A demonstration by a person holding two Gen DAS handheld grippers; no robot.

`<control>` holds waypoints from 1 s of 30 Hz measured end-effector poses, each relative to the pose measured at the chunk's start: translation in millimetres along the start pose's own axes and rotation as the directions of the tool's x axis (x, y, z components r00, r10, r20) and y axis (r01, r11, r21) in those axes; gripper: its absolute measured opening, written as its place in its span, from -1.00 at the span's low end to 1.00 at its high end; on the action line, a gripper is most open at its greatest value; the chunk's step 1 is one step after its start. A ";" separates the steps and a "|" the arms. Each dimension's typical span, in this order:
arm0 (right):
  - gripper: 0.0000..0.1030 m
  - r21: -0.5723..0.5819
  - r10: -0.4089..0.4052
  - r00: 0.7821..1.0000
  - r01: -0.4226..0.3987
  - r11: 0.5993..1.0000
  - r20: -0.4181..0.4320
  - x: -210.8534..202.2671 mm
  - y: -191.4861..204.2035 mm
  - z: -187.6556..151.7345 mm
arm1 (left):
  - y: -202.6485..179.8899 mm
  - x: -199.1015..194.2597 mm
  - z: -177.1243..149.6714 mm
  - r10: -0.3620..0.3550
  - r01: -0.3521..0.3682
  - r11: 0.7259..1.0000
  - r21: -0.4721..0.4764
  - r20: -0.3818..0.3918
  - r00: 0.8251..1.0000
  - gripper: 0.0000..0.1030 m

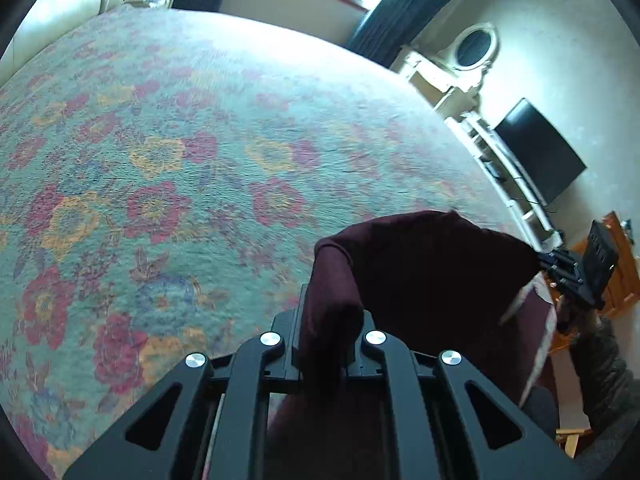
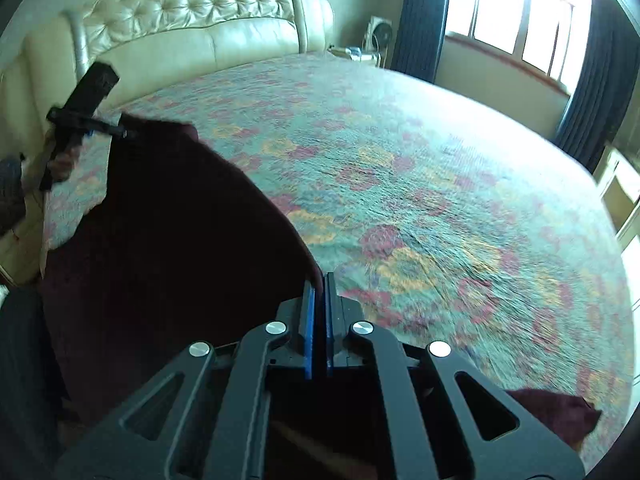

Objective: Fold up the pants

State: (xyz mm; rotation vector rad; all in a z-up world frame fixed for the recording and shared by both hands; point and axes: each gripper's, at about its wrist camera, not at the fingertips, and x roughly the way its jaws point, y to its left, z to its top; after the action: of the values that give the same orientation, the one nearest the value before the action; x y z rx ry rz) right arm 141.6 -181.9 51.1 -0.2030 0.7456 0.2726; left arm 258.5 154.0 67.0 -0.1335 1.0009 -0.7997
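Dark maroon pants [image 1: 432, 276] hang stretched between my two grippers above a bed. My left gripper [image 1: 330, 304] is shut on one corner of the cloth, which drapes over its jaws. My right gripper [image 2: 320, 280] is shut on the other corner, pinched between blue pads [image 2: 308, 320]. The right wrist view shows the pants [image 2: 168, 240] as a wide dark sheet running to the left gripper [image 2: 120, 132] at far left. The right gripper also shows in the left wrist view [image 1: 548, 260] at far right. A loose end of the pants [image 2: 556, 412] lies on the bed at lower right.
The bed carries a floral bedspread [image 1: 180, 160], also in the right wrist view [image 2: 420, 180]. A cream tufted headboard [image 2: 192, 20] stands behind. A window with dark curtains [image 2: 516, 12], a white shelf unit [image 1: 480, 128] and a black TV [image 1: 540, 152] line the walls.
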 end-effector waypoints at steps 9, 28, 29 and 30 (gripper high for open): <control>-0.93 -0.049 -0.029 0.995 0.025 0.998 -0.096 -15.6 104.7 -124.7 | -33.3 -42.3 -96.4 -0.091 0.092 0.994 0.053 -0.016 0.996 -0.68; 0.05 0.620 0.293 0.956 -0.238 0.748 0.014 -33.9 70.3 -178.9 | -24.3 -75.5 -219.7 -0.002 -0.009 0.937 -0.348 -0.030 1.000 -0.08; 0.05 0.650 0.301 0.953 -0.245 0.719 0.026 -30.4 66.5 -179.6 | -29.5 -72.7 -219.2 -0.015 0.006 0.928 -0.371 -0.023 1.000 -0.04; 0.05 0.670 0.301 0.953 -0.243 0.702 0.030 -31.3 67.3 -180.8 | -35.1 -67.7 -218.2 -0.023 0.014 0.918 -0.397 -0.019 1.000 -0.01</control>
State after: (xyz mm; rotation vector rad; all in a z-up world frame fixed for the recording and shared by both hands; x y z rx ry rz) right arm -17.0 -173.7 -62.7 0.5999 0.9142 0.2615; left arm 47.3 227.4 8.6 -0.4851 1.1771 -0.6063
